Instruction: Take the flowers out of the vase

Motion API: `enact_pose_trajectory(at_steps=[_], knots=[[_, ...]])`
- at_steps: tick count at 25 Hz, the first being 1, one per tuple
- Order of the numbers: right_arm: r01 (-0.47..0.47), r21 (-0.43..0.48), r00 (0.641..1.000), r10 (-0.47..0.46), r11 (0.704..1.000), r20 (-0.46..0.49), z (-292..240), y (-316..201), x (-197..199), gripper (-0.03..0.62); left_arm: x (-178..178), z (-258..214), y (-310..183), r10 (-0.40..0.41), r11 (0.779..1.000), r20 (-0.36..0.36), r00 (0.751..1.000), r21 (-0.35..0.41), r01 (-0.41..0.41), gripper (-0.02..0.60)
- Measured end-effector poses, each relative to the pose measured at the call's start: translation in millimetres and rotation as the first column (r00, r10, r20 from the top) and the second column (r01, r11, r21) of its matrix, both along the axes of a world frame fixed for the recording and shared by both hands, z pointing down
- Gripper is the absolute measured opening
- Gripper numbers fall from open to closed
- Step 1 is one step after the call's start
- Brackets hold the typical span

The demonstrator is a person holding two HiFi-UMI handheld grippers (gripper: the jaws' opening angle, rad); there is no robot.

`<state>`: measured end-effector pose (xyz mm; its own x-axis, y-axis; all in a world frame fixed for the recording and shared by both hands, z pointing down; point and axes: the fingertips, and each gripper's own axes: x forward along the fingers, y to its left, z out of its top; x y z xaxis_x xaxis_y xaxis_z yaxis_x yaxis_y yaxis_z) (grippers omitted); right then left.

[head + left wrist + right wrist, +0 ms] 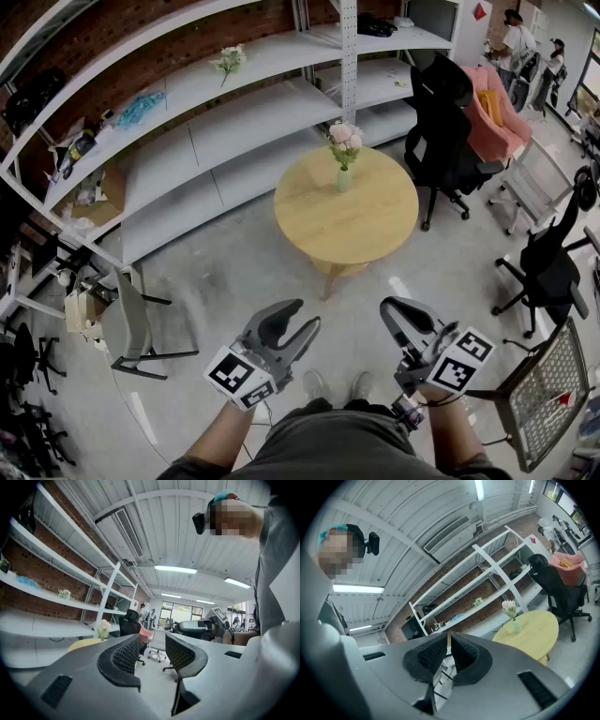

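One small bunch of pale pink flowers (344,134) stood upright in a slim green vase (344,178), near the far edge of the round desk (375,225). They looked like light, soft stuff: the blooms would crush and the thin stems would bend, so the place to pinch was low on the stems, just above the vase's mouth. The vase looked tippy enough to want steadying. Both grippers hung well short of the desk, on its near side. The left gripper (307,315) had its jaws apart with nothing between them. The right gripper (388,309) had its jaws pressed together, empty.
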<state>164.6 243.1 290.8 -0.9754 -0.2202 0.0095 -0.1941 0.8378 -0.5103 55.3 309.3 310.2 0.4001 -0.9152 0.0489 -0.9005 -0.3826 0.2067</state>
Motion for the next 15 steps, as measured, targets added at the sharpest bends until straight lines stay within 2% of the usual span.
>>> enact_pose_trajectory(at_steps=[7, 11, 15], knots=[[-0.005, -0.014, 1.000, 0.005, 1.000, -0.008, 1, -4, 2, 0.031, 0, 0, -3, 0.001, 1.000, -0.008, 1.000, -0.007, -0.001, 0.169], [-0.040, -0.055, 0.999, 0.041, 0.998, 0.008, 4, -10, -1, 0.032, -7, 1, -2, -0.004, 1.000, -0.010, 1.000, -0.001, 0.004, 0.169], [-0.069, -0.050, 0.998, 0.069, 0.996, -0.007, 3, -11, -10, 0.032, -20, 2, 2, -0.001, 1.000, -0.016, 1.000, 0.000, 0.001, 0.169]])
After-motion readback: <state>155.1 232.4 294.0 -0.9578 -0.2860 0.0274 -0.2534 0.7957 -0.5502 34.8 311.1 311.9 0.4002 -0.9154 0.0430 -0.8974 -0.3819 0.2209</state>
